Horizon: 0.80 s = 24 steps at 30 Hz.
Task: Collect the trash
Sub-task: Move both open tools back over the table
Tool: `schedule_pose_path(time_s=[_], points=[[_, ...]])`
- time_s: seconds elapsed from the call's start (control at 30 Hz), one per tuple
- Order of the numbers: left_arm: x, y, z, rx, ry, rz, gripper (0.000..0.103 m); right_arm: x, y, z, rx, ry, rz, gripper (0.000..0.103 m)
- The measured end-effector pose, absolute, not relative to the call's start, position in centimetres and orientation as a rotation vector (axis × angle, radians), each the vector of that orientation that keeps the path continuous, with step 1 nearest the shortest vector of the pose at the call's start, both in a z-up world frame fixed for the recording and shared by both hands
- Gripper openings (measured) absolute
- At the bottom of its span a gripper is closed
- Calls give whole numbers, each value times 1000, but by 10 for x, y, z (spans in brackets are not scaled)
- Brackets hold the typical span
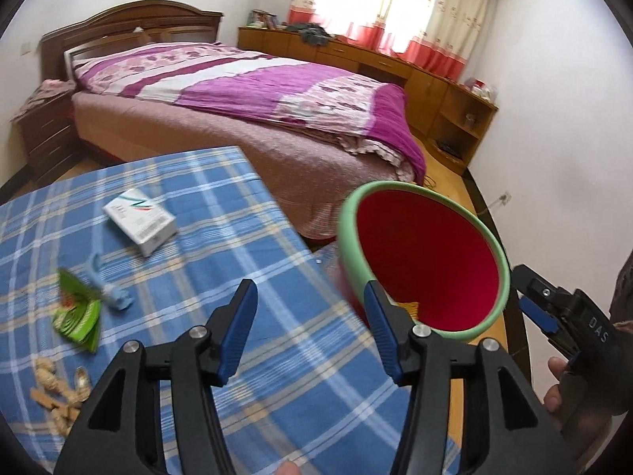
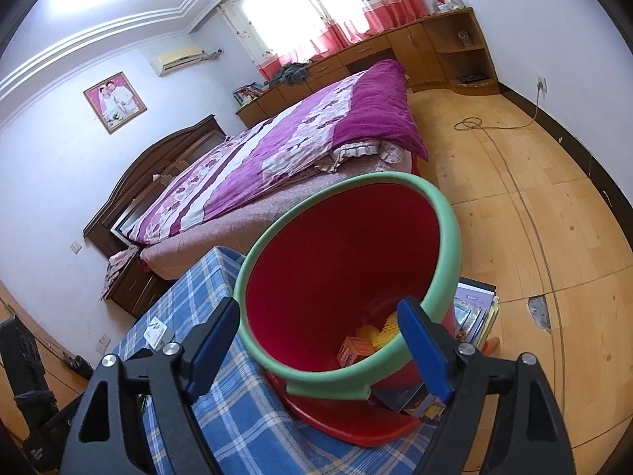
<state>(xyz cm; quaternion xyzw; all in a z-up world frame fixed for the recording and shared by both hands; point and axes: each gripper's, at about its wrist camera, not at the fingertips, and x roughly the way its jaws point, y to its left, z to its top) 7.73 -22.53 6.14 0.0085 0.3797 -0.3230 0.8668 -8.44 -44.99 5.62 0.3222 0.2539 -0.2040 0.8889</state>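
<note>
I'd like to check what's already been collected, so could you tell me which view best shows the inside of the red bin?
The right wrist view: it looks into the red bin at the trash. The left wrist view shows mostly its inner wall.

peanut shells [image 1: 59, 396] cut off, blurry

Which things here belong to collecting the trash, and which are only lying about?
For the job: bin, white box, green packet, blue wrapper, peanut shells.

Lying about: bed, books, cable, framed photo.
</note>
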Motion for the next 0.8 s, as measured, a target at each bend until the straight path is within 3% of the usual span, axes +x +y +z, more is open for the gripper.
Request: schedule_pose_path(time_s=[0.33,0.73,0.8], points=[[92,-171,56,-19,781,-531,73,-75,-425,60,627,563,-402,94],[128,-115,32,-7,823,-380,78,-55,-399,55,588,622,-362,94],[135,-109,26,3,833,-356,85,-53,-396,53,583,632,-356,94]])
